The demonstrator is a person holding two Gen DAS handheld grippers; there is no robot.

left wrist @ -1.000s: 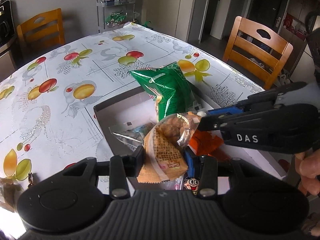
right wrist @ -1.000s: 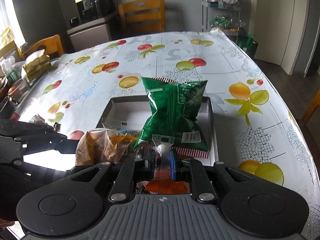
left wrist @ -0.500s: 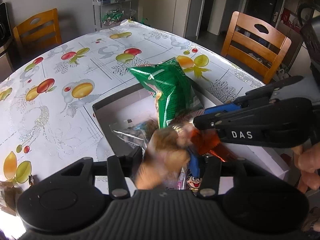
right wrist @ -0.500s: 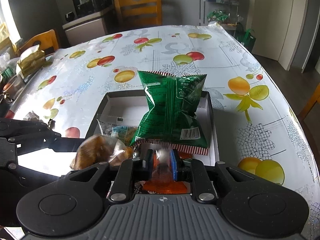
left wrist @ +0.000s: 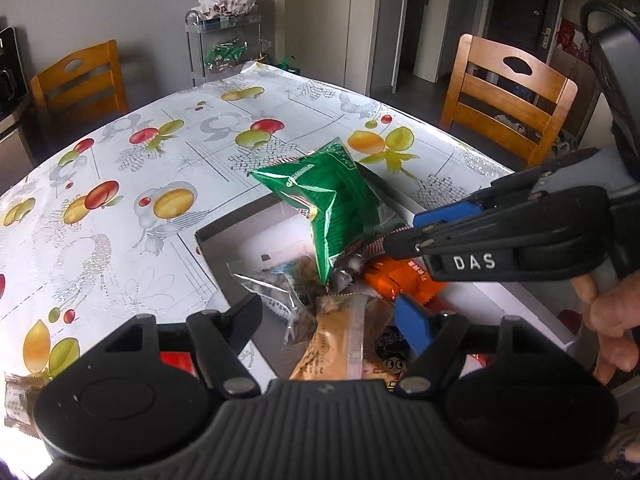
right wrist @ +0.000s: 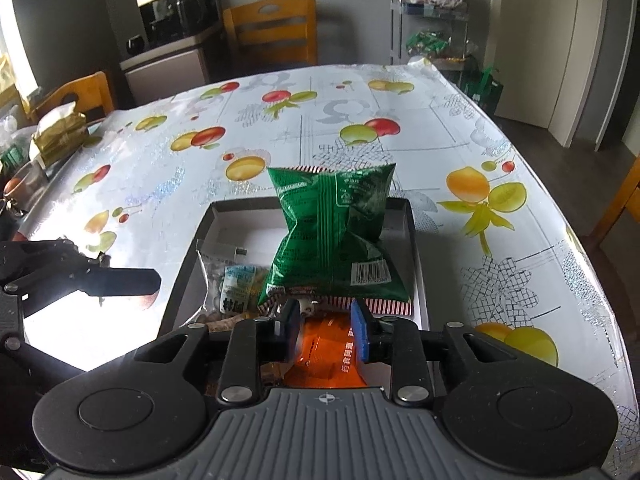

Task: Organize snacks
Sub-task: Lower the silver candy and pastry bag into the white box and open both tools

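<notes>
A shallow white box (right wrist: pixel 200 236) lies on the fruit-print tablecloth. A green snack bag (right wrist: pixel 336 232) (left wrist: pixel 332 208) stands in it on end, with a clear packet (right wrist: pixel 234 280) to its left. In the left wrist view my left gripper (left wrist: pixel 330 316) hangs over the box's near end, its jaws opening. A tan snack packet (left wrist: pixel 344 344) lies loose between them, clear of both pads. My right gripper (right wrist: pixel 324 328) (left wrist: pixel 412 230) is opening too. An orange packet (right wrist: pixel 324 356) (left wrist: pixel 404 280) lies in the box under its gap, and neither pad presses on it.
Wooden chairs (left wrist: pixel 508 96) (right wrist: pixel 272 32) stand round the table, and a wire rack (right wrist: pixel 432 28) with bags stands behind it. A small brown packet (left wrist: pixel 18 400) lies at the table's near left edge. Gold packs (right wrist: pixel 60 136) sit far left. A person's hand (left wrist: pixel 612 320) holds the right gripper.
My left jaws have spread and the tan packet has dropped from them into the box. My right jaws have parted and let go of the orange packet's clear end.
</notes>
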